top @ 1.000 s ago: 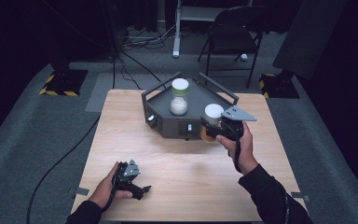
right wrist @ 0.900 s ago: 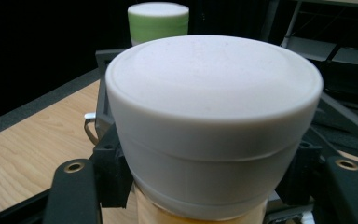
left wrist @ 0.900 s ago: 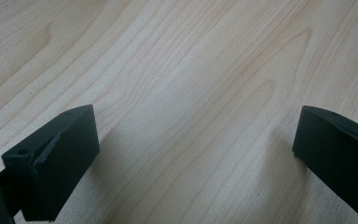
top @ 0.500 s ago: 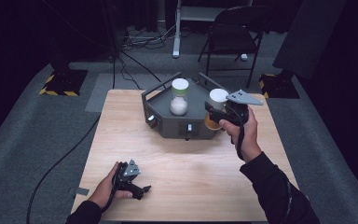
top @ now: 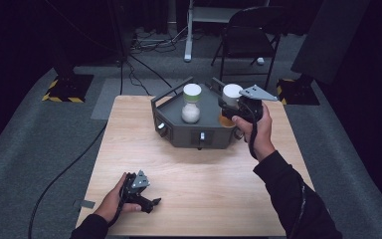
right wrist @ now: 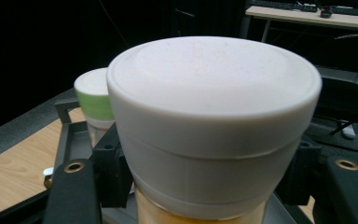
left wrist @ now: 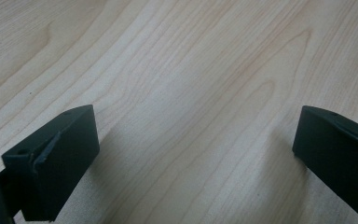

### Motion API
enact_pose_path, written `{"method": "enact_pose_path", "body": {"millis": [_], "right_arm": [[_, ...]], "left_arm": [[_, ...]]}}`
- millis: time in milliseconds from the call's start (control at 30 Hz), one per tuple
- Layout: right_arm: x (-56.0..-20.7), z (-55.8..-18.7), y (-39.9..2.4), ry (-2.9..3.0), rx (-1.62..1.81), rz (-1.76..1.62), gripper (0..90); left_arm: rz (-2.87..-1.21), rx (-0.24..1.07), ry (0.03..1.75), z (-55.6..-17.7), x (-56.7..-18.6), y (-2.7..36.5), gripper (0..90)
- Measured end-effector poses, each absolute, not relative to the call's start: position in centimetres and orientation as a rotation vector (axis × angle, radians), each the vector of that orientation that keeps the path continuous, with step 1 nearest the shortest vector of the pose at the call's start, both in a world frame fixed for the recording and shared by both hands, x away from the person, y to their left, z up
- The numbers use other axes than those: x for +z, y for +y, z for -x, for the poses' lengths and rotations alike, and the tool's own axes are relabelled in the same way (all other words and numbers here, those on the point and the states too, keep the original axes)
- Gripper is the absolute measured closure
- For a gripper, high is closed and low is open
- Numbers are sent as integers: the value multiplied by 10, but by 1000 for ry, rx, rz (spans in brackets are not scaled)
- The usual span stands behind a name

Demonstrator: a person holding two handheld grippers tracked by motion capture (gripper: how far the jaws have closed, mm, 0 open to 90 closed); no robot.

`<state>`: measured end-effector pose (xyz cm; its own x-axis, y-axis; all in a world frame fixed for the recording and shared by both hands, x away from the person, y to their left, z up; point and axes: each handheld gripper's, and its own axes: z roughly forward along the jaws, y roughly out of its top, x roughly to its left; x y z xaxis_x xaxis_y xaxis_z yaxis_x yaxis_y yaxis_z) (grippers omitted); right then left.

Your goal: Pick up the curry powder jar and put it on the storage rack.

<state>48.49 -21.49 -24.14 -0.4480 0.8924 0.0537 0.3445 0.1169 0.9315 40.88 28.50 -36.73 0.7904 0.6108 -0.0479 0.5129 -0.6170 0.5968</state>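
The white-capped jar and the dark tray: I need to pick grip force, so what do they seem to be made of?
White-capped jar: the cap looks like matte moulded plastic, with a smooth rim and seam line; the body below seems clear, glass or plastic, showing amber contents. The right gripper clamps it. Dark tray: probably painted metal or rigid plastic, dull grey with thin straight walls.

Counter (top: 199, 164): a pale wood-grain top standing on grey carpet. A dark grey tray (top: 194, 130) with raised walls and knobs on its front face rests at the far edge, near the middle. Left tongs (top: 151, 203) lie on the near left part of the counter, held in a hand, well apart from the tray; their jaws stand wide, with bare wood between them.
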Motion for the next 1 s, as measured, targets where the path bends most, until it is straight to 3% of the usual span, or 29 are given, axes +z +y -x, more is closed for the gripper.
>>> {"method": "enact_pose_path", "body": {"millis": [1000], "right_arm": [[-276, -533, -195, 1863, 1282, -1242, 344]], "left_arm": [[-2372, 213, 830, -409, -367, 285, 3]]}}
